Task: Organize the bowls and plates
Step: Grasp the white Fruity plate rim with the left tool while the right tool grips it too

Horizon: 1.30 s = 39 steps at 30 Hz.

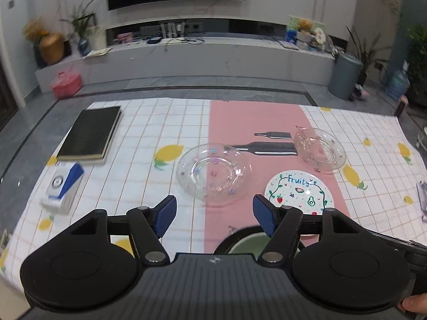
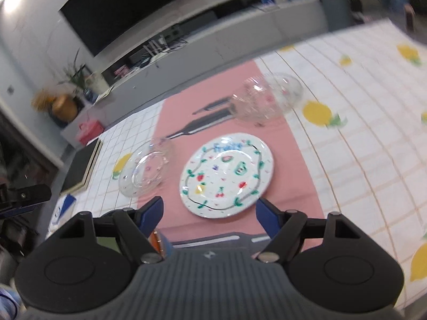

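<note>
A large clear glass plate point(image 1: 213, 173) lies mid-table; it also shows in the right wrist view point(image 2: 146, 170). A white plate painted with fruit point(image 1: 299, 193) lies right of it, seen too in the right wrist view point(image 2: 226, 174). A small clear glass bowl on a glass saucer point(image 1: 319, 148) sits further back; it shows in the right wrist view point(image 2: 267, 98). A green bowl with a dark rim point(image 1: 245, 242) lies just under my left gripper point(image 1: 214, 214), which is open and empty. My right gripper point(image 2: 209, 212) is open and empty just before the fruit plate.
A black book point(image 1: 90, 133) and a blue-and-white box point(image 1: 64, 184) lie on the left of the lemon-print tablecloth point(image 1: 149, 122). Printed dark utensil shapes point(image 1: 267, 148) mark the pink strip. The table's far edge drops to a grey floor.
</note>
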Tool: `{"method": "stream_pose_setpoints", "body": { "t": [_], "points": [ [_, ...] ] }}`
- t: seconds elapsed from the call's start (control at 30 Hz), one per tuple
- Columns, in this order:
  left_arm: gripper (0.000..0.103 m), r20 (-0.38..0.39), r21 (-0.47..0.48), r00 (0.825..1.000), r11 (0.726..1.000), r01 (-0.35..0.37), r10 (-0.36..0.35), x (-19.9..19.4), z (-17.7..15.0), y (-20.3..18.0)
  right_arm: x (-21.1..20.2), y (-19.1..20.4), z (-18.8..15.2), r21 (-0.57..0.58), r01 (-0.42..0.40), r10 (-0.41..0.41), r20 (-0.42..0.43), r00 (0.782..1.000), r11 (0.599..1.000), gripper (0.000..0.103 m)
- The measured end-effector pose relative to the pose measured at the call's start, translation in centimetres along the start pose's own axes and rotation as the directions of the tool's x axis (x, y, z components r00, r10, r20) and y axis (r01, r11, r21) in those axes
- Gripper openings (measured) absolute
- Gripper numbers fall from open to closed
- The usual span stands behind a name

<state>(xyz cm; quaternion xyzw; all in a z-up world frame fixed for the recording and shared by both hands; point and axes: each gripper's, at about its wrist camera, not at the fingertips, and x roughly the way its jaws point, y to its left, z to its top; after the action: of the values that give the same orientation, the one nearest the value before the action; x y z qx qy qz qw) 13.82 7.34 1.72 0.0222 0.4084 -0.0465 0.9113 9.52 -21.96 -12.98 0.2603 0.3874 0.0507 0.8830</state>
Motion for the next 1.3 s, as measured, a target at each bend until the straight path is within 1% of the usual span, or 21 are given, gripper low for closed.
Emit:
{"method": "stream_pose_setpoints", "body": {
  "t": [0.03,0.13,0.23,0.3,0.37,0.47,0.57,0.63,0.7,0.77,0.8,0.83,0.87,0.93,0.97,1.0,1.03,1.1,1.17,1.23,1.3],
  "points": [
    [0.077,0.003,0.018,1.000,1.000,0.020,-0.020,0.4,0.5,-0.2,0.2,-0.4,0.0,0.017,0.002,-0.002,-0.002,1.000,1.000,0.075],
    [0.077,-0.003,0.031,0.993,0.992,0.121,-0.121,2.1,1.7,-0.5,0.6,-1.5,0.3,0.067,-0.009,0.008,0.005,1.000,0.998,0.075],
    [0.077,-0.048,0.056,0.972,0.971,0.232,-0.230,4.4,2.7,-1.2,0.9,-3.0,0.9,0.134,-0.019,0.018,0.012,1.000,0.991,0.075],
    [0.077,-0.066,0.122,0.955,0.948,0.295,-0.289,6.1,2.8,-2.0,1.2,-4.0,1.2,0.178,-0.028,0.026,0.014,1.000,0.984,0.075],
    [0.077,-0.087,0.187,0.940,0.922,0.340,-0.330,7.8,2.3,-2.6,2.1,-4.7,1.4,0.202,-0.039,0.041,-0.004,0.999,0.979,0.075],
    [0.077,-0.121,0.236,0.923,0.893,0.384,-0.365,10.2,1.6,-3.2,3.3,-5.3,1.4,0.218,-0.028,0.035,-0.028,0.999,0.976,0.075],
    [0.076,-0.167,0.245,0.915,0.883,0.400,-0.368,12.5,1.2,-3.4,4.1,-5.6,1.3,0.235,-0.017,0.026,-0.037,0.999,0.972,0.074],
    [0.072,-0.193,0.223,0.914,0.891,0.395,-0.356,14.1,1.4,-3.4,4.4,-6.2,1.3,0.266,-0.029,0.041,-0.037,0.998,0.963,0.072],
    [0.070,-0.217,0.191,0.909,0.898,0.396,-0.355,15.7,1.8,-3.3,4.7,-6.9,1.3,0.302,-0.037,0.047,-0.026,0.999,0.952,0.071],
    [0.070,-0.254,0.171,0.906,0.906,0.388,-0.340,17.2,2.1,-3.3,4.9,-7.3,1.2,0.306,-0.035,0.037,0.000,0.999,0.951,0.057],
    [0.064,-0.286,0.166,0.903,0.912,0.376,-0.321,17.9,2.2,-3.3,5.2,-7.5,1.2,0.308,-0.036,0.036,0.005,0.999,0.951,0.050],
    [0.062,-0.306,0.153,0.900,0.917,0.368,-0.310,18.6,2.3,-3.3,5.6,-7.8,1.2,0.321,-0.037,0.037,0.006,0.999,0.946,0.047],
    [0.059,-0.308,0.138,0.897,0.918,0.373,-0.318,19.0,2.4,-3.1,6.0,-8.2,1.3,0.337,-0.033,0.034,0.004,0.999,0.941,0.045],
    [0.058,-0.299,0.106,0.886,0.910,0.400,-0.355,19.7,2.4,-2.8,6.5,-8.7,1.2,0.358,-0.021,0.019,0.008,1.000,0.934,0.031],
    [0.056,-0.304,0.092,0.879,0.907,0.411,-0.367,20.0,2.3,-2.7,6.5,-8.9,1.2,0.364,-0.022,0.018,0.014,1.000,0.931,0.030],
    [0.055,-0.321,0.066,0.866,0.903,0.424,-0.383,20.4,2.3,-2.5,6.5,-9.0,1.2,0.367,-0.025,0.019,0.022,1.000,0.930,0.030],
    [0.055,-0.303,0.046,0.864,0.900,0.433,-0.401,20.4,2.3,-2.1,6.5,-9.0,1.2,0.368,-0.026,0.016,0.030,0.999,0.930,0.030],
    [0.055,-0.302,-0.001,0.845,0.887,0.462,-0.441,20.7,2.5,-1.4,6.4,-9.1,1.2,0.370,-0.027,0.012,0.043,0.999,0.929,0.030],
    [0.053,-0.302,-0.038,0.831,0.877,0.479,-0.467,21.0,2.7,-0.8,6.6,-9.3,1.2,0.378,-0.035,0.019,0.045,0.999,0.925,0.030],
    [0.048,-0.306,-0.066,0.821,0.871,0.487,-0.483,21.3,2.9,-0.3,6.7,-9.3,1.2,0.379,-0.048,0.032,0.047,0.998,0.924,0.030],
    [0.039,-0.316,-0.086,0.810,0.865,0.494,-0.494,21.7,3.2,-0.1,6.9,-9.2,1.1,0.376,-0.055,0.042,0.042,0.998,0.925,0.027]
  ]
}}
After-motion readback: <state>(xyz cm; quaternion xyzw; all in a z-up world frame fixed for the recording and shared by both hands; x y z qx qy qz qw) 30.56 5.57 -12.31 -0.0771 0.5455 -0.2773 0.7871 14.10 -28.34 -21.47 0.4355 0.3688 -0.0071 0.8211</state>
